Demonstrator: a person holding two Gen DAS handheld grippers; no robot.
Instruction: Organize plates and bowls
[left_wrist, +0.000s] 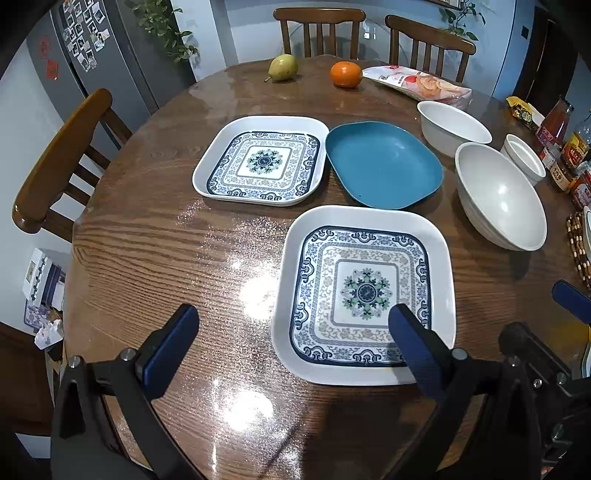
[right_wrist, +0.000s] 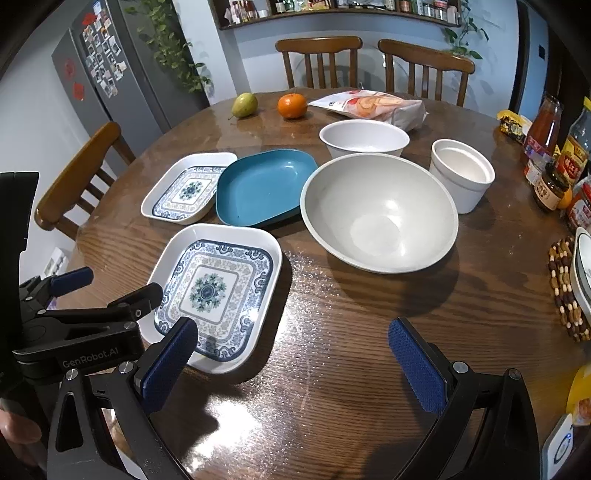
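Observation:
Two square patterned plates lie on the round wooden table: a near one (left_wrist: 364, 293) (right_wrist: 218, 291) and a far one (left_wrist: 260, 160) (right_wrist: 186, 190). A blue dish (left_wrist: 384, 164) (right_wrist: 264, 186) sits between them and the bowls. A large white bowl (left_wrist: 498, 195) (right_wrist: 380, 212), a mid white bowl (left_wrist: 452, 127) (right_wrist: 364, 138) and a small white cup-bowl (left_wrist: 524, 157) (right_wrist: 461, 173) stand to the right. My left gripper (left_wrist: 293, 345) is open and empty, its right finger over the near plate. My right gripper (right_wrist: 293, 360) is open and empty above bare table, right of the near plate.
A pear (left_wrist: 282, 67), an orange (left_wrist: 345, 74) and a snack bag (left_wrist: 421, 83) lie at the table's far side. Sauce bottles and jars (right_wrist: 557, 166) crowd the right edge, with a beaded trivet (right_wrist: 565, 288). Wooden chairs (left_wrist: 55, 162) ring the table.

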